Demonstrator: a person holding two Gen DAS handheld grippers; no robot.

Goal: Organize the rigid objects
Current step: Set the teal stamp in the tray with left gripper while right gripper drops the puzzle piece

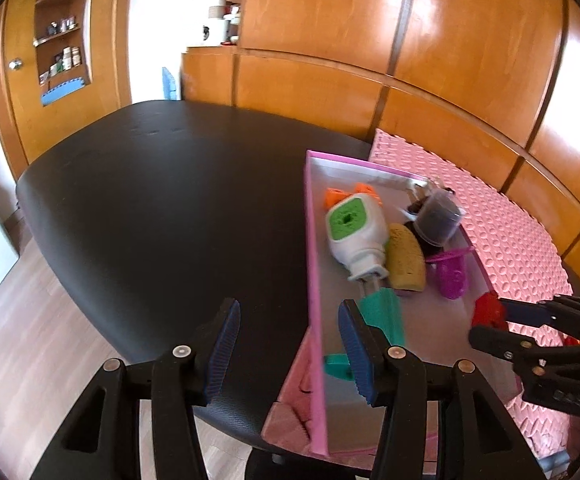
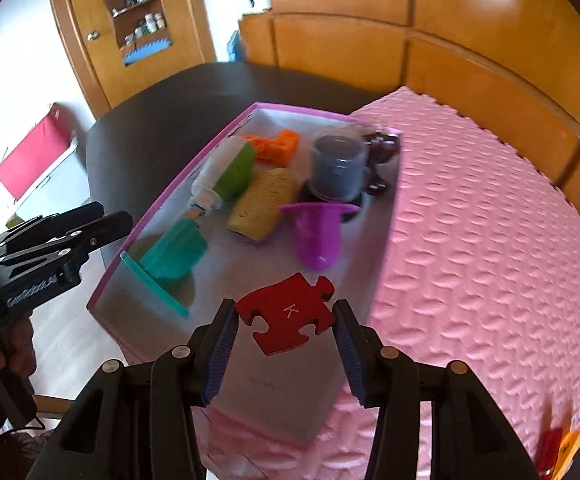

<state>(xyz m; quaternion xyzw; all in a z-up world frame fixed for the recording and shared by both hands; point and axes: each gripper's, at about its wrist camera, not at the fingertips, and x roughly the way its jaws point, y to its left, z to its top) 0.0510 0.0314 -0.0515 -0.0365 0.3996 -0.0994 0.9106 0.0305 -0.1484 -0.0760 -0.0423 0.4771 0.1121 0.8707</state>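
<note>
Here, the right claw (image 2: 284, 322) grips a red puzzle piece (image 2: 286, 316) above the pink box (image 2: 162, 204).
The left claw (image 1: 290, 340) hangs part-open and empty, straddling the box's left wall over the black table (image 1: 162, 208).

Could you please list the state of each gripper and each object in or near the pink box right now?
right gripper: shut on the red puzzle piece, above the box.
left gripper: open, straddling the box's near wall, gripping nothing.
pink box: open-topped, on the black table.
purple cup: lying on its side.
white-and-green bottle: lying down.
clear jar: upright.
teal piece: resting in the box.
</note>
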